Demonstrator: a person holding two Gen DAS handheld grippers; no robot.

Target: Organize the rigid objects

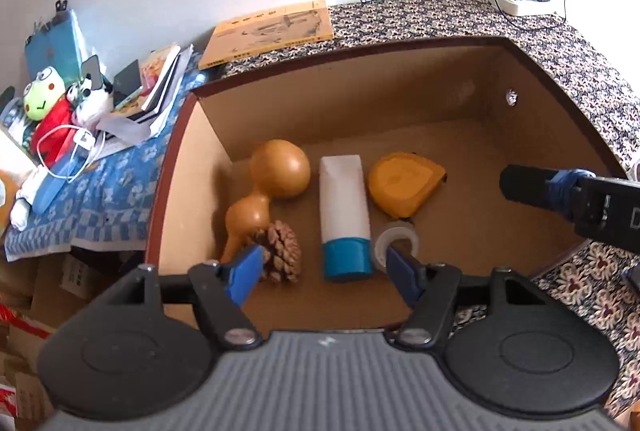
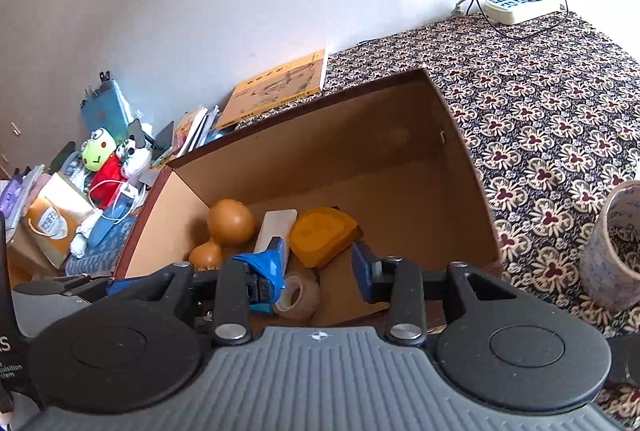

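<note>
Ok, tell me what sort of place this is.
Probably a lived-in room at home, not a workshop: a patterned cloth covers the surface by the cardboard box, stuffed toys and books are piled alongside, and a power strip sits against the wall.

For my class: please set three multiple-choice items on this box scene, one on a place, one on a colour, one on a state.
1. Where does the pine cone lie?
A. on the yellow book
B. in the cardboard box, beside the gourd
C. inside the tape roll

2. What colour is the cap of the white tube?
A. red
B. green
C. blue

3. How does the left gripper stand?
A. open, holding nothing
C. shut on the pine cone
B. shut on the tape measure

Key: 1 B, the cone rests on the box floor against the gourd's narrow end. 2 C, the cap at the tube's near end is blue. 3 A, its blue pads stand apart with nothing pressed between them.
</note>
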